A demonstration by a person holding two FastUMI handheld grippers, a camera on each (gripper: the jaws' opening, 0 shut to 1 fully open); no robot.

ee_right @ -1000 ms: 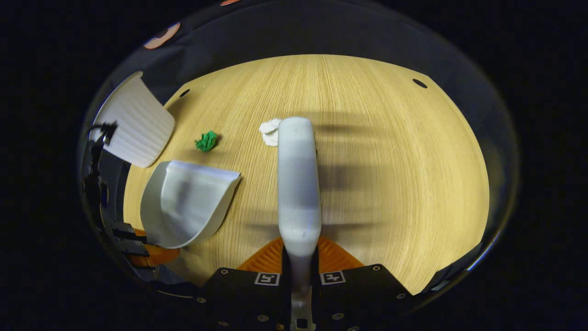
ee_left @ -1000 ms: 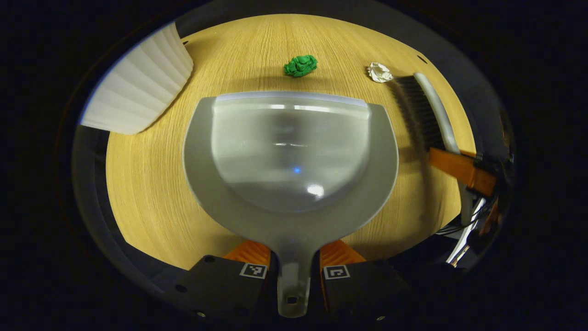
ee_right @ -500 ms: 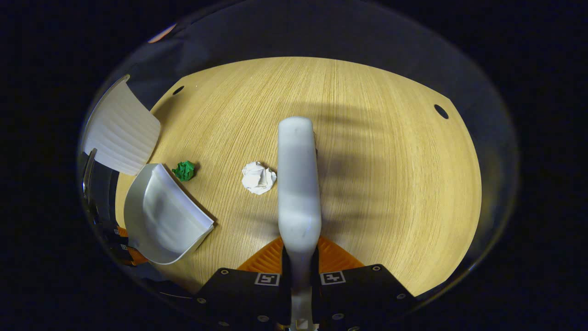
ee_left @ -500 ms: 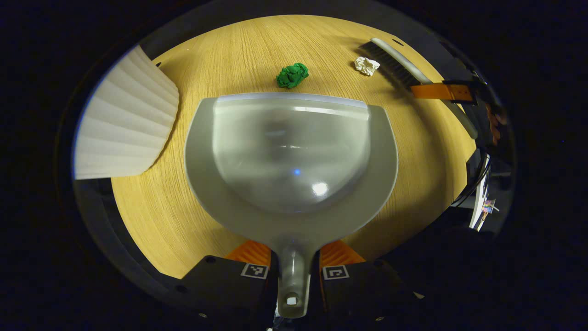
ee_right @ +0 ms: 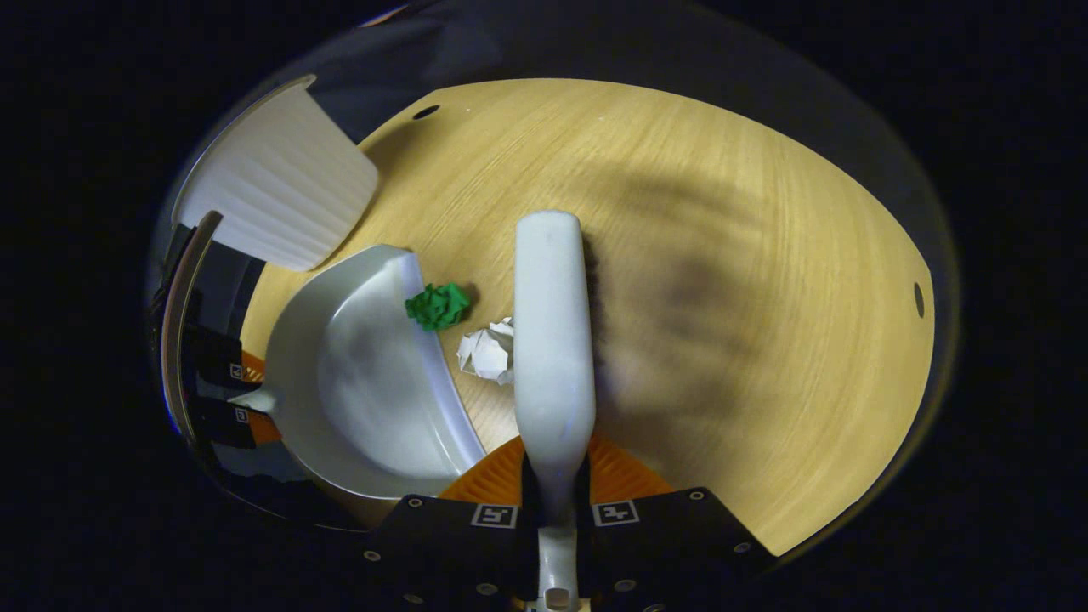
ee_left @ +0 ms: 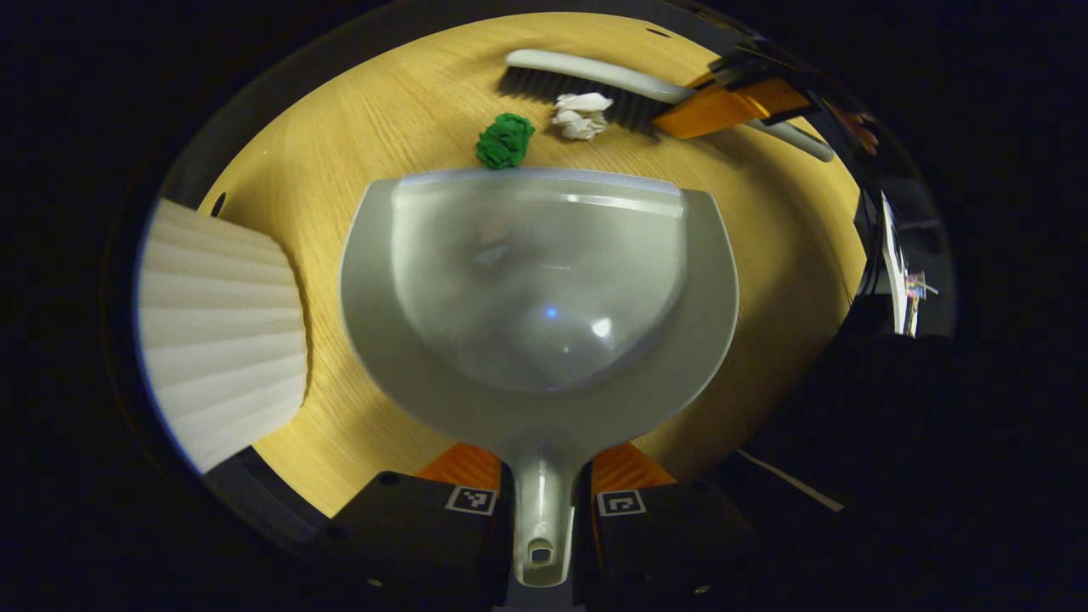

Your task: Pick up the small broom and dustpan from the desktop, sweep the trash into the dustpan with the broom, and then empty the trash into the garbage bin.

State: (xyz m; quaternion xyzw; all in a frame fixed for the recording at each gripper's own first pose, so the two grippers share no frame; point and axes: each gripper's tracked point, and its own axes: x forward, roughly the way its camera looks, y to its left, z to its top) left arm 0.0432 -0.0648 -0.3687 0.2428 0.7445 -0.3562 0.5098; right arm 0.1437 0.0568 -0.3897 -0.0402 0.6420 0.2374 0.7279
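Each hand-held gripper clamps its tool: left (ee_left: pixel 541 501) the dustpan (ee_left: pixel 537 289), right (ee_right: pixel 554 510) the broom (ee_right: pixel 552 340); both scraps (ee_left: pixel 504 141) remain unswept, bin (ee_left: pixel 217 327) untouched.

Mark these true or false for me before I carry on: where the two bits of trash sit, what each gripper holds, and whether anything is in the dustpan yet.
1. The left gripper is shut on the handle of the grey plastic dustpan. True.
2. The green crumpled paper ball already lies inside the dustpan. False: it sits on the wooden desktop right at the dustpan's front lip.
3. The right gripper is shut on the small grey broom. True.
4. The white crumpled paper ball lies far from the broom. False: it lies against the bristles.
5. The white ribbed garbage bin stands between the two paper balls. False: it stands off to the dustpan's side.
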